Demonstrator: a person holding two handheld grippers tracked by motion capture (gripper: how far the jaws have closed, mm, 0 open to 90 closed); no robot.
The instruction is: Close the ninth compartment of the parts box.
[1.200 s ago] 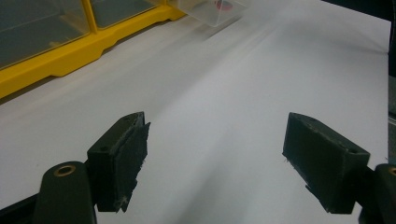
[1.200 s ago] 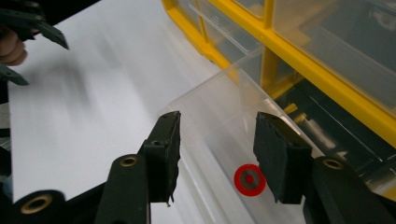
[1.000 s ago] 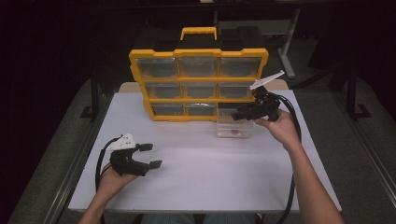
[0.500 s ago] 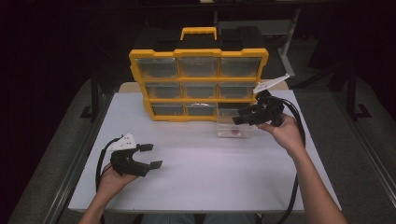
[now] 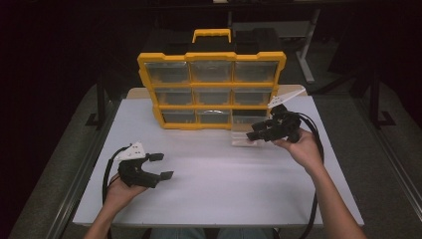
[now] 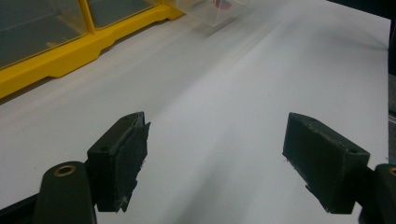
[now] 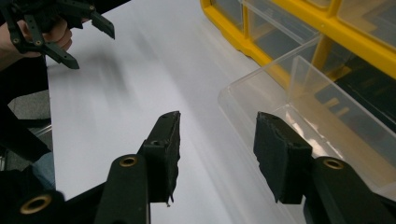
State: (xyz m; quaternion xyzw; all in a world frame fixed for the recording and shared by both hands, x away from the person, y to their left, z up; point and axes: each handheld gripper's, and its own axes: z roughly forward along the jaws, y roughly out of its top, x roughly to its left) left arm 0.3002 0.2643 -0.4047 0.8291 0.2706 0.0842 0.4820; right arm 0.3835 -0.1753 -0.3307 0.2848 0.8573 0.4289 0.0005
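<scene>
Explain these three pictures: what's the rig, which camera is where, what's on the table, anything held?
A person at a white table holds a two-jaw hand gripper in each hand. One camera looks down from above; one more rides on each gripper, looking along its black jaws. Standing at the back is a yellow organizer case with clear drawers. One clear drawer has been pulled out and lies in front of it. The right gripper has one jaw inside the drawer and one outside, either side of its wall, just closing but not yet pressing. The left gripper is open and empty.
</scene>
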